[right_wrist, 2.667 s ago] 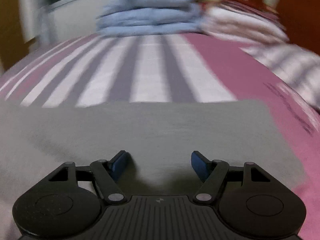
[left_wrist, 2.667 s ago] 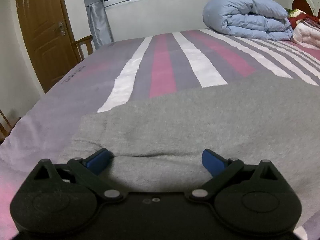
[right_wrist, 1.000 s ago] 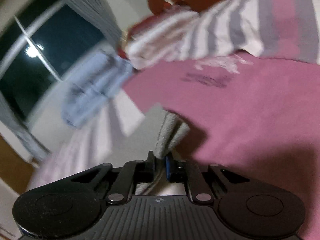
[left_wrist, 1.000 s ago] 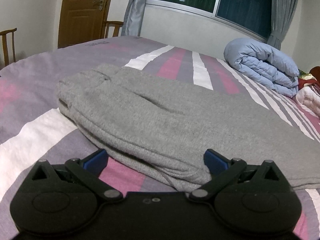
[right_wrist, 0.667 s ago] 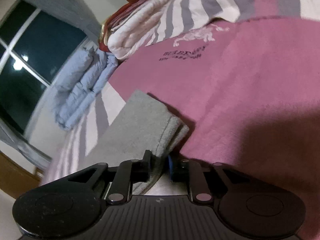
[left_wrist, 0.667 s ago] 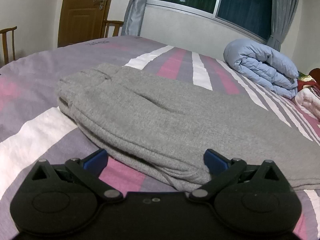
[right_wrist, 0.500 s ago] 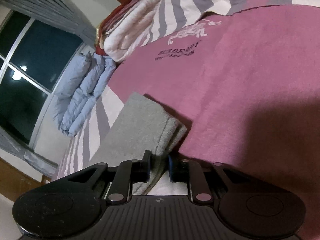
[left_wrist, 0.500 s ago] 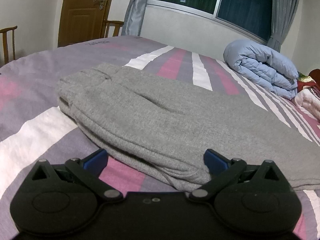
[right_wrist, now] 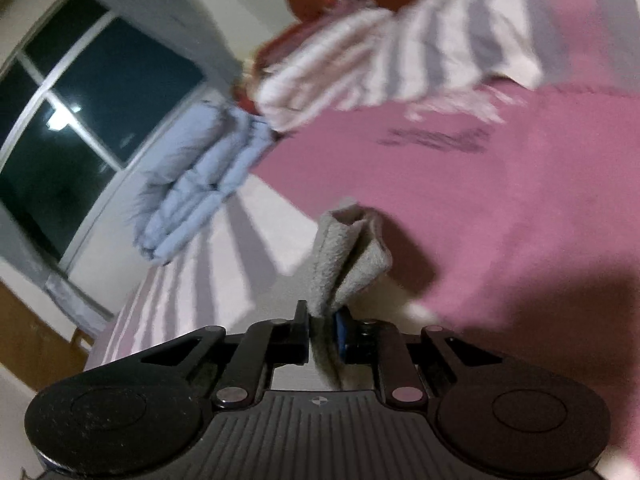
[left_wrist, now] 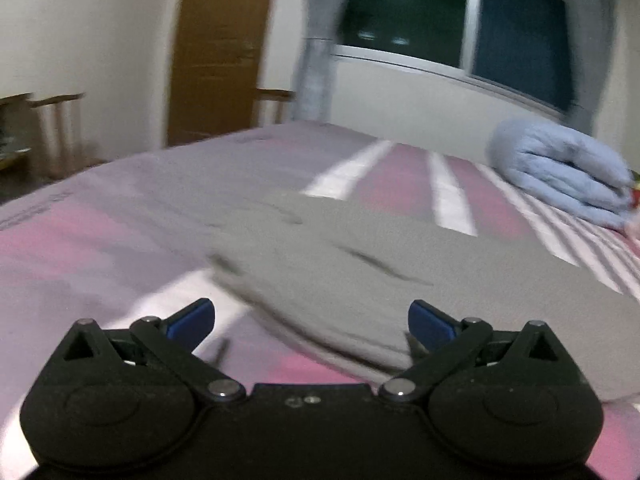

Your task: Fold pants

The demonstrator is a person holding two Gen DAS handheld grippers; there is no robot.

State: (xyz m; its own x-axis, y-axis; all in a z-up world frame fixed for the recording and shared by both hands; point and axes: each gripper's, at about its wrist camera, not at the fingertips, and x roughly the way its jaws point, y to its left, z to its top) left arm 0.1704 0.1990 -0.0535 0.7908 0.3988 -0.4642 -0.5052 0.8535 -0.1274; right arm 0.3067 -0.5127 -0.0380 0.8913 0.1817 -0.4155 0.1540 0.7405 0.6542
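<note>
No container shows in either view. The gray pants (left_wrist: 360, 280) lie flat on the bed (left_wrist: 120, 216), stretching from just ahead of the left gripper (left_wrist: 311, 320) away to the right. That gripper's jaws stand wide apart and hold nothing; the near folded edge of the pants lies between and just beyond the blue fingertips (left_wrist: 192, 318), and whether the right-hand tip touches the cloth cannot be told through the blur.

The right gripper (right_wrist: 323, 320) is clamped on a bunched end of the pants (right_wrist: 344, 256), which sticks up from between its nearly closed jaws, lifted off the bedding. Its jaws have just been closing a little further on the cloth.

The bed wears a cover of pink, gray and white stripes. A rolled light-blue quilt (left_wrist: 560, 176) sits at the far right of the bed, near a striped pillow (right_wrist: 400, 60). Behind stand a wooden door (left_wrist: 220, 52), a chair (left_wrist: 52, 128), gray curtains (left_wrist: 320, 40) and a dark window (left_wrist: 460, 20) below which runs a white wall.
</note>
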